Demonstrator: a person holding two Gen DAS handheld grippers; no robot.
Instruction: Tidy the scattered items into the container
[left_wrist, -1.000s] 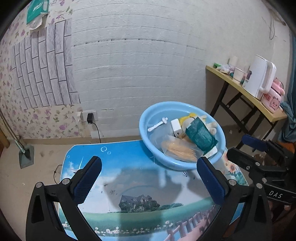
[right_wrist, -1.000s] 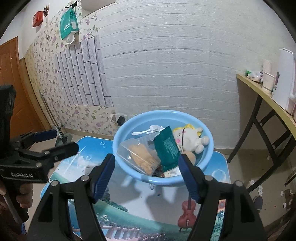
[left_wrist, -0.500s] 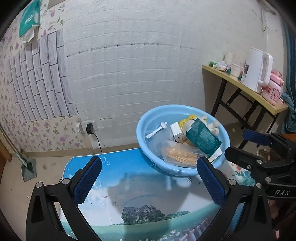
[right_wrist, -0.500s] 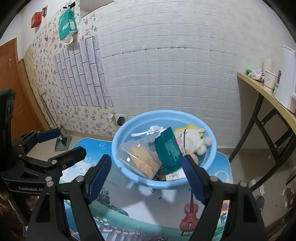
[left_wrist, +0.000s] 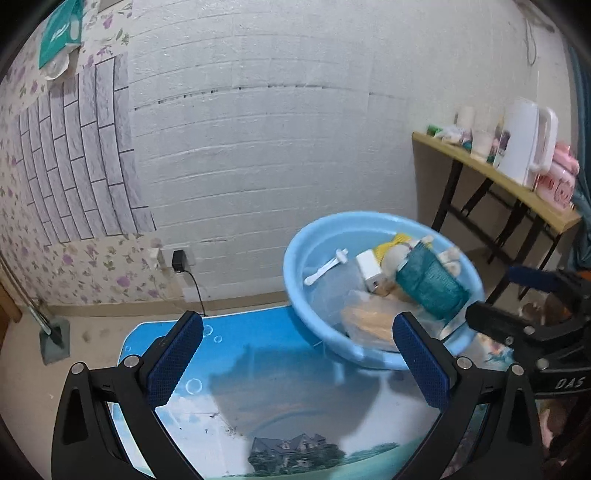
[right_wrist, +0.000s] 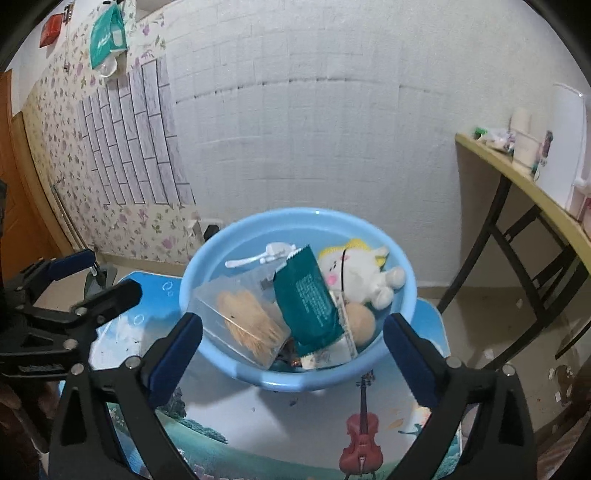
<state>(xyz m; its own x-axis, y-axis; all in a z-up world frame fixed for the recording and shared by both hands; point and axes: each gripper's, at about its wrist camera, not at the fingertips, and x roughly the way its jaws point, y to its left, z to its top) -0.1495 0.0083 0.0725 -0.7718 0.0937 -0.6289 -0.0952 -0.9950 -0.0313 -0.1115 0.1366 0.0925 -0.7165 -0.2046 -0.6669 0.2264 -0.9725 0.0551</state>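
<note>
A light blue basin (right_wrist: 236, 373) (left_wrist: 295, 273) stands on a small printed table (right_wrist: 280, 435) (left_wrist: 229, 398). Inside lie a clear bag of thin sticks (right_wrist: 243, 321), a teal packet (right_wrist: 306, 299), a white plush toy (right_wrist: 354, 269), a white spoon (right_wrist: 255, 258) and a white charger block (left_wrist: 369, 269). My right gripper (right_wrist: 291, 354) hovers before the basin's near rim, its jaws opening wide with nothing pressed between them. My left gripper (left_wrist: 295, 358) is open over the table, left of the basin, and holds nothing. Each gripper shows at the edge of the other's view.
A wooden side table (left_wrist: 517, 192) at the right carries a white kettle (left_wrist: 521, 144), cups and pink items. A white brick wall stands behind, with a plugged charger (left_wrist: 179, 256) at a socket. A dustpan (left_wrist: 51, 339) rests on the floor at left.
My right gripper's jaws have spread wider. Both grippers drew back and sank a little, so the basin sits farther off and more of the wall shows.
</note>
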